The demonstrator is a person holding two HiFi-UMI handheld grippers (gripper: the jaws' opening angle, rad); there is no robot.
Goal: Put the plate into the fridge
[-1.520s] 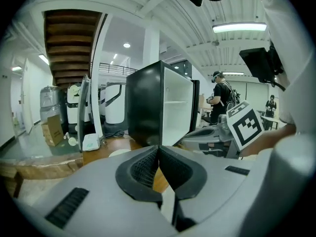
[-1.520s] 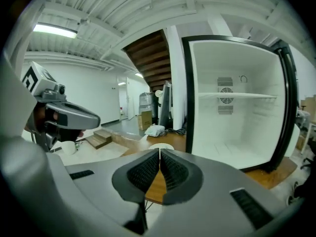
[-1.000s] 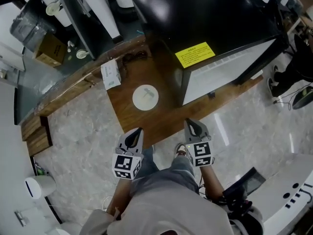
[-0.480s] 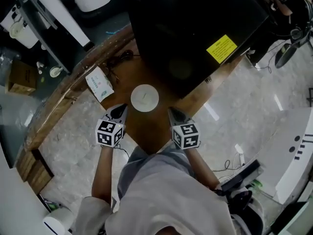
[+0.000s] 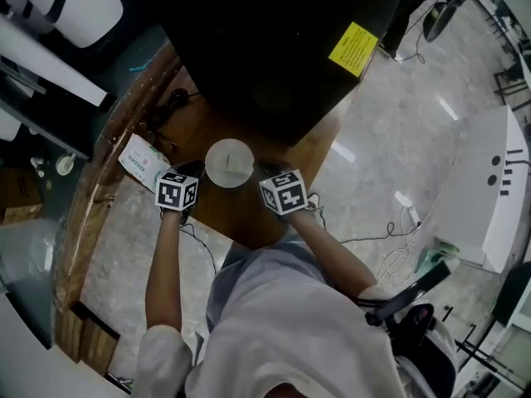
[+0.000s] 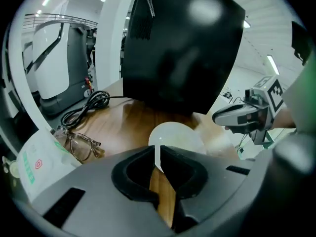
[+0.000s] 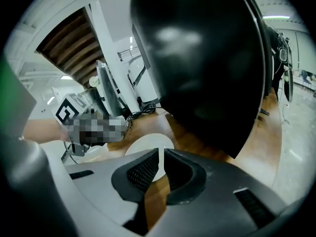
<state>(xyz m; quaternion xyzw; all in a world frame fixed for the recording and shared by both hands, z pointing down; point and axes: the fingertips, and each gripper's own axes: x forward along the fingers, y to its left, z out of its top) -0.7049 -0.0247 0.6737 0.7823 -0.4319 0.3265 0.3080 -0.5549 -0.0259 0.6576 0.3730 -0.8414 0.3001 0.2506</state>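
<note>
Okay, the plate (image 5: 229, 162) lay flat on the wooden table (image 5: 249, 214), just in front of the black fridge (image 5: 274, 48), and I had a gripper on either side of it. From the head view the plate sat between the two marker cubes and a little ahead of them, close beside both.

In the left gripper view the plate (image 6: 175, 135) was right ahead of the left gripper (image 6: 158, 152), its near edge tucked out of sight behind the fingers (image 6: 133, 169). Those fingers were closed together, only a hairline slit between the tips, with a sliver of white plate and then wood showing through it. Nothing was clamped there. Whether the tips were touching the rim, I couldn't tell.

Same story on the other side. In the right gripper view the plate (image 7: 148, 143) lay just beyond the right gripper (image 7: 161, 157), slightly to the left of the tips, and the fingers (image 7: 185, 174) were closed on nothing, plate and wood visible through the thin gap.

Off to the left of the plate I saw a packet of tissues (image 5: 141, 160), a pair of glasses (image 6: 79, 144) and a coiled black cable (image 6: 86, 107) on the table, all well clear of both grippers
</note>
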